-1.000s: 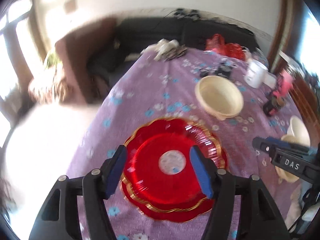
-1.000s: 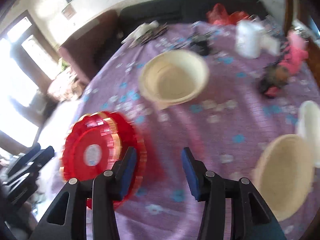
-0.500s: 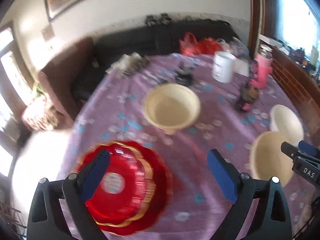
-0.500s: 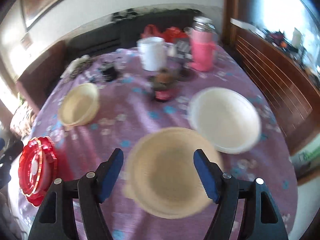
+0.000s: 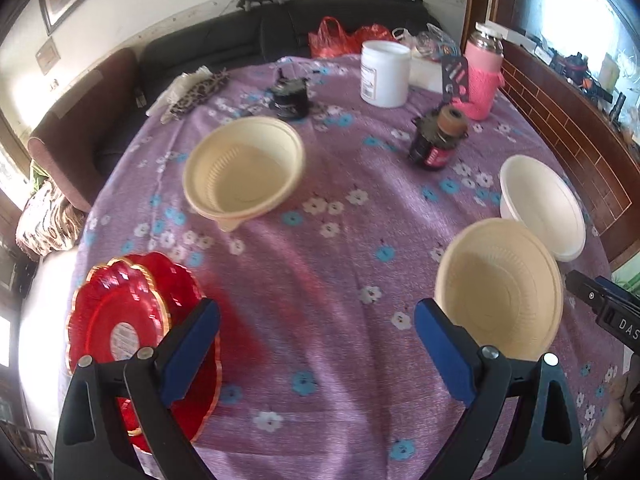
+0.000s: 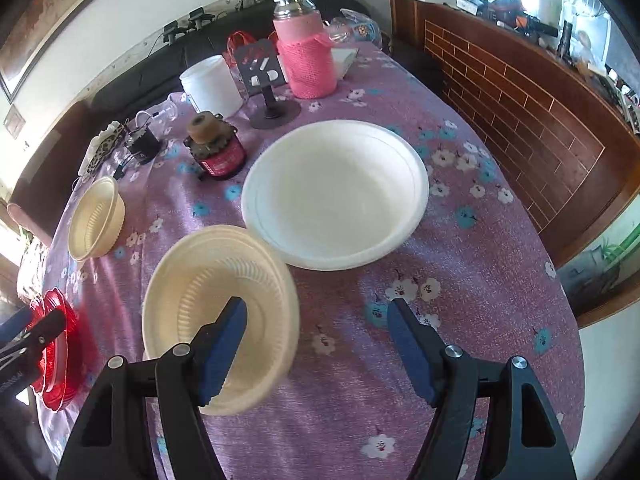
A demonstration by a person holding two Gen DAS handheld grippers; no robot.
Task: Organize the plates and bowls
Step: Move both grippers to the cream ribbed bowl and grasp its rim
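Note:
A stack of red gold-rimmed plates (image 5: 120, 332) lies at the table's near left and shows in the right wrist view (image 6: 54, 344). A cream bowl (image 5: 244, 168) sits mid-table, small in the right wrist view (image 6: 96, 220). A second cream bowl (image 5: 500, 288) sits near right, close to a white bowl (image 5: 544, 204). My left gripper (image 5: 316, 352) is open and empty above bare cloth between plates and bowl. My right gripper (image 6: 316, 348) is open and empty; its left finger (image 6: 222, 344) overlaps the near cream bowl (image 6: 216, 296), with the white bowl (image 6: 336, 196) beyond.
On the purple flowered tablecloth (image 5: 320, 264) at the far side stand a dark jar (image 5: 438, 138), a white tub (image 5: 384, 74), a pink-sleeved flask (image 5: 484, 72), a small black object (image 5: 290, 96) and a black stand (image 6: 268, 80). A wooden bench (image 6: 520, 100) runs along the right.
Both grippers swung right across the table and opened wider. The left moved off the red plates toward the middle. The right moved from the plates to the near cream bowl and white bowl.

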